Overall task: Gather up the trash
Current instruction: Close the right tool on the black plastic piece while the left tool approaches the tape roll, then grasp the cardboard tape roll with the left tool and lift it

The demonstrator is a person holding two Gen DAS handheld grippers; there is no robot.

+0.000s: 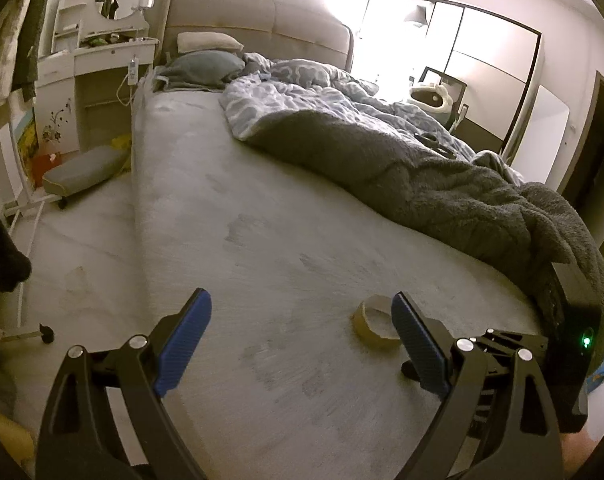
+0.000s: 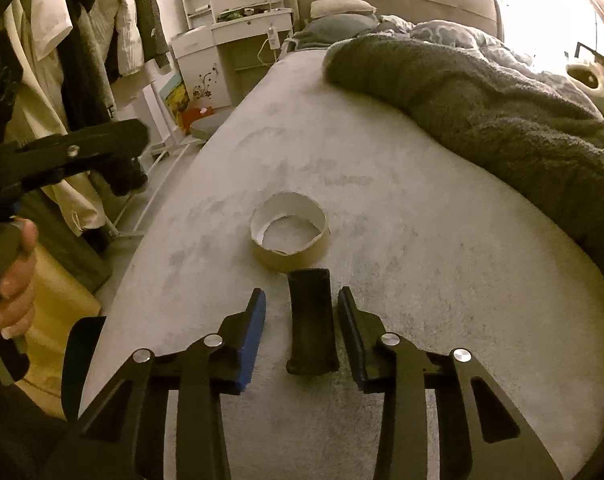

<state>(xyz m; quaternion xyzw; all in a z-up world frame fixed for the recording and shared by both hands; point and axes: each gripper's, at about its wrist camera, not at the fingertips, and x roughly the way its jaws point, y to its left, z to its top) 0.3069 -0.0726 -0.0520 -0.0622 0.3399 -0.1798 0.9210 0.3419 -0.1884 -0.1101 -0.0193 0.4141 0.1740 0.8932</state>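
A brown cardboard tape ring (image 2: 289, 233) lies on the grey bed sheet (image 2: 402, 216). A dark curved piece (image 2: 312, 320) lies just in front of it, between the fingers of my right gripper (image 2: 302, 300), which is open and not touching it. In the left wrist view the ring (image 1: 376, 322) sits just left of my right fingertip (image 1: 416, 340). My left gripper (image 1: 302, 304) is wide open and empty above the sheet. The left gripper (image 2: 61, 152) also shows at the left edge of the right wrist view.
A dark fleece blanket (image 1: 422, 176) and a blue duvet (image 1: 293, 96) cover the bed's right side. Pillows (image 1: 205, 64) lie at the headboard. A white dressing table (image 1: 101, 64), a low stool (image 1: 81, 168) and a clothes rack (image 2: 81, 60) stand left of the bed.
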